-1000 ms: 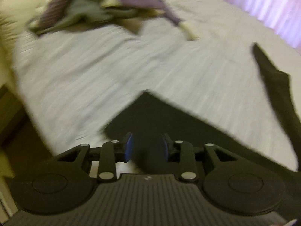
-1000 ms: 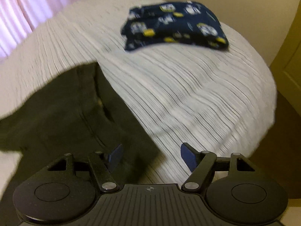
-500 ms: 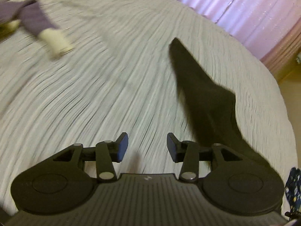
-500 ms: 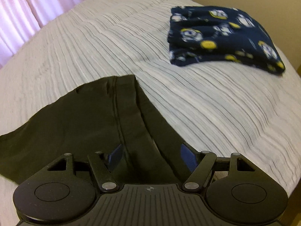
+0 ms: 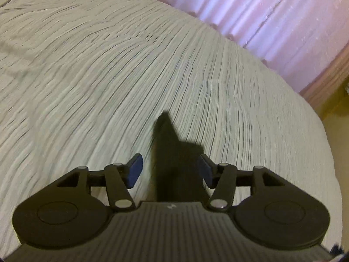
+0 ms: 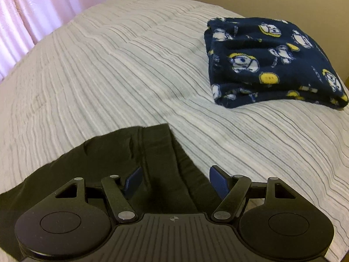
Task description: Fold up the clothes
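In the left wrist view we see the left gripper point(image 5: 169, 171) with its blue fingers point(image 5: 134, 170) apart and the jaws opening; a pointed end of the black garment point(image 5: 174, 152) lies between them on the bed point(image 5: 109, 76), and no pad presses on it. Beyond, toward 1 o'clock, pink curtains point(image 5: 261, 17) hang past the bed's edge. This view is slightly blurred.

Only the right wrist view shows the broader part of the black garment point(image 6: 109, 152): it lies flat, with a seam and a folded band running toward 12 o'clock, and spreads out to 9 o'clock. The right gripper point(image 6: 176, 182) has its fingers point(image 6: 219, 182) well apart over the band, not clamped on it. At 2 o'clock, farther up the bed point(image 6: 130, 65), sits a folded navy fleece with cartoon print point(image 6: 272, 65), well apart from the black cloth.

A second ago the left fingers pinched the black fabric and a heap of clothes showed at 11 o'clock; now the cloth is released and that heap is out of view. The navy fleece has shifted from 12 to 2 o'clock.
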